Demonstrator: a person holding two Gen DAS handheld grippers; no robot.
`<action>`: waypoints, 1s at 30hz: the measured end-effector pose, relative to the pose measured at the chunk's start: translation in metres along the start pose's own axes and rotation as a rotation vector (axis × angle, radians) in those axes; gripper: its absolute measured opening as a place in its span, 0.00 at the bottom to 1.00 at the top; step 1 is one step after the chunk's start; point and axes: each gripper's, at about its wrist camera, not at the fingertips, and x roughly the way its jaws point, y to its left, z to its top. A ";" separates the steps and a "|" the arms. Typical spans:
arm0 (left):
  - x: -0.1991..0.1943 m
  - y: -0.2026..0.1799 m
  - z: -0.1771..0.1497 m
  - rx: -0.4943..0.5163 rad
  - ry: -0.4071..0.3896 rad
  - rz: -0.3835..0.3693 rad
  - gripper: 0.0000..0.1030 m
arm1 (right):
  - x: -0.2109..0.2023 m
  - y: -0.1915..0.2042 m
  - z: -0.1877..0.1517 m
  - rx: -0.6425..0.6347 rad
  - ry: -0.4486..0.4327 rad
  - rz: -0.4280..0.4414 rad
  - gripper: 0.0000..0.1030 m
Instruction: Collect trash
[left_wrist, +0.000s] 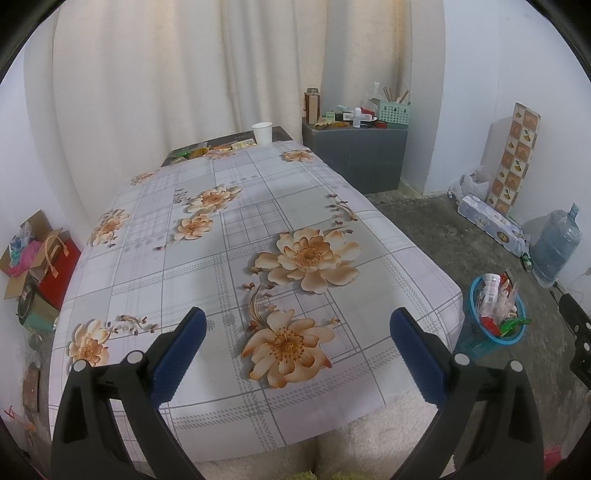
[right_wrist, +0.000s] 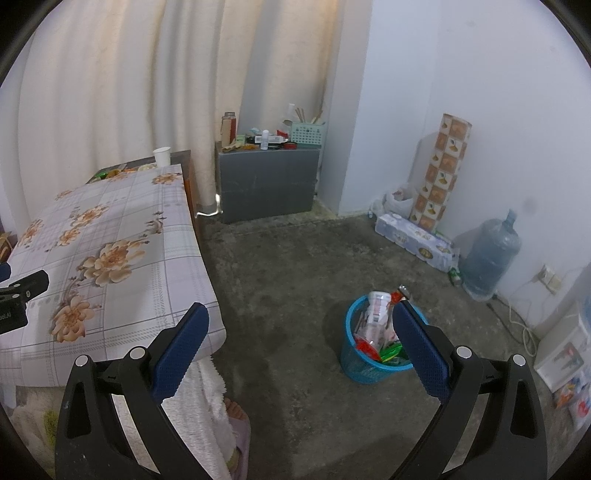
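Fingers, left gripper (left_wrist: 297, 354): spread wide, nothing between them, over the near end of the bed (left_wrist: 229, 402).
Fingers, right gripper (right_wrist: 301, 350): spread, empty, over the floor (right_wrist: 295, 266) beside the bed.
Bin (right_wrist: 369, 363): blue basket on the floor, already heaped with wrappers, just beside the right-hand blue pad.
Remaining trash (left_wrist: 208, 147): wrappers on the dark bench at the bed's far end, beside the paper cup (left_wrist: 262, 132).
Bearing: straight ahead of the left gripper, well apart; left arm looks better placed, long reach needed.
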 end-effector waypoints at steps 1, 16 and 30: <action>0.000 0.000 0.000 -0.001 0.001 0.000 0.95 | 0.000 0.000 0.000 0.001 -0.001 0.000 0.93; 0.000 -0.001 -0.001 -0.002 0.002 -0.001 0.95 | 0.000 0.001 0.001 0.001 -0.001 -0.003 0.93; 0.000 -0.001 -0.002 -0.002 0.004 -0.002 0.95 | 0.001 0.001 0.000 0.003 -0.001 -0.002 0.93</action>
